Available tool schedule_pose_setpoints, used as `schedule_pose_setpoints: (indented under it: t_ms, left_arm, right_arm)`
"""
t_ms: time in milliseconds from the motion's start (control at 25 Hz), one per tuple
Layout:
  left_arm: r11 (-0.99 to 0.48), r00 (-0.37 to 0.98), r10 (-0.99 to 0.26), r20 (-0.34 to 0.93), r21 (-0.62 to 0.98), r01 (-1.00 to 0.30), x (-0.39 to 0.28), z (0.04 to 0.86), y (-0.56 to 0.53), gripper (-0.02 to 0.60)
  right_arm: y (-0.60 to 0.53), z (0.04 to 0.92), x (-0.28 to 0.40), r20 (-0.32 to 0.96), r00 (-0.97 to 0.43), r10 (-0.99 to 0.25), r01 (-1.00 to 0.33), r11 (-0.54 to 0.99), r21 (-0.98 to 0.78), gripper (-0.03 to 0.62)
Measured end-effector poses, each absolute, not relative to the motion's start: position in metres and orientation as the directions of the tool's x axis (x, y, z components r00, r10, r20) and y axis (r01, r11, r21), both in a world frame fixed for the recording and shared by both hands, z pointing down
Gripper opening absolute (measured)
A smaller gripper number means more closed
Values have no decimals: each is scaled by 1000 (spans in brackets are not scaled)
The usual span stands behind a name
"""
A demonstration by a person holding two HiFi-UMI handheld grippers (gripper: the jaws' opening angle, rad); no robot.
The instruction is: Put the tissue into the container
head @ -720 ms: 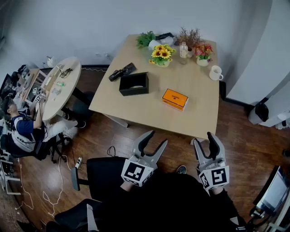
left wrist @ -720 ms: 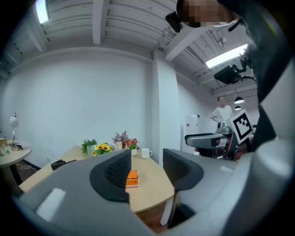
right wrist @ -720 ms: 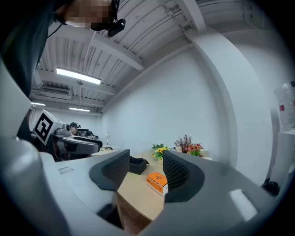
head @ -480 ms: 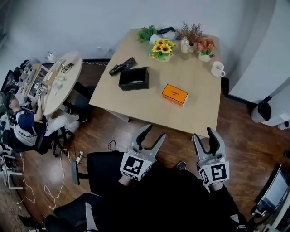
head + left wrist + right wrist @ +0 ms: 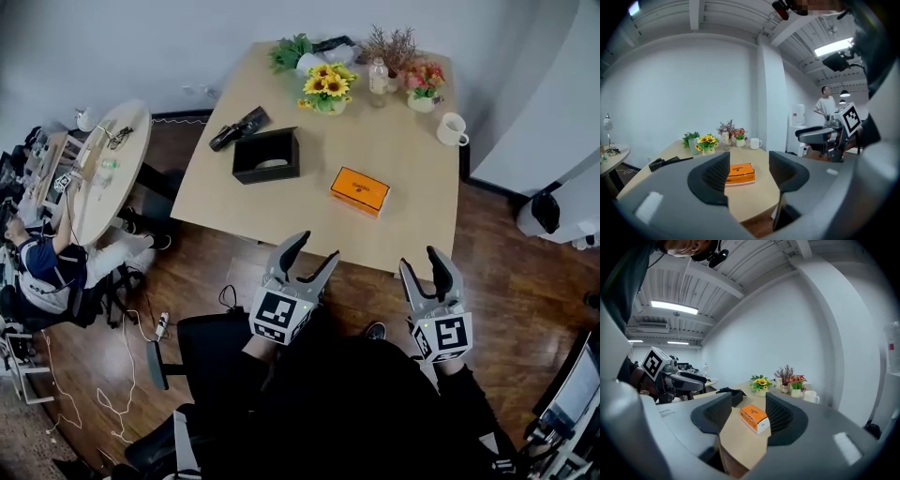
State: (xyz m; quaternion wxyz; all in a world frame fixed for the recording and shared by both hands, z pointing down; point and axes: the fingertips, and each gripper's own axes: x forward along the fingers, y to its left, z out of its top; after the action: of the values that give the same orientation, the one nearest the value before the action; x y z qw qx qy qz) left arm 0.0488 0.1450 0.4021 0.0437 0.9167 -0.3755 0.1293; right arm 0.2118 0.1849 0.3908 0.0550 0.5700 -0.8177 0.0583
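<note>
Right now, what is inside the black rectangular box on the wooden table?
A pale flat thing lies on the floor of the black rectangular box; its near wall hides the rest.

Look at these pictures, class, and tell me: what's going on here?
A person holds the left claw and the right claw near the front edge of the wooden table, both open and empty. On the table sit an orange tissue box and, beyond it to the left, a black container. Nothing has been picked up yet.
</note>
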Motion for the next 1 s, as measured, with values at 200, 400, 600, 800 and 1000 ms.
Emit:
schedule_pose_setpoints:
  t_ms: [200, 400, 600, 800, 1000]
  left_arm:
    - [-783, 738, -601, 305, -38, -621, 32, 426, 86, 259]
    - [-846, 796, -504, 336, -7, -532, 20, 448, 40, 276]
    - [-890, 838, -414, 357, 35, -454, 12, 471, 15, 281]
    - [-915, 856, -349, 382, 58, -399, 10, 496, -4, 282]
    - [-933, 860, -316, 401, 32, -358, 16, 511, -20, 282]
  right_arm:
    - [138, 414, 193, 226, -255, -940, -966, 260, -7, 227]
    - [103, 433, 173, 306, -165, -938, -984, 178, 16, 225]
    - [80, 451, 160, 369, -85, -926, -995, 101, 24, 227]
    - [67, 469, 153, 432, -31, -901, -997, 61, 56, 225]
    - [57, 487, 155, 483, 6, -875, -996, 35, 77, 225]
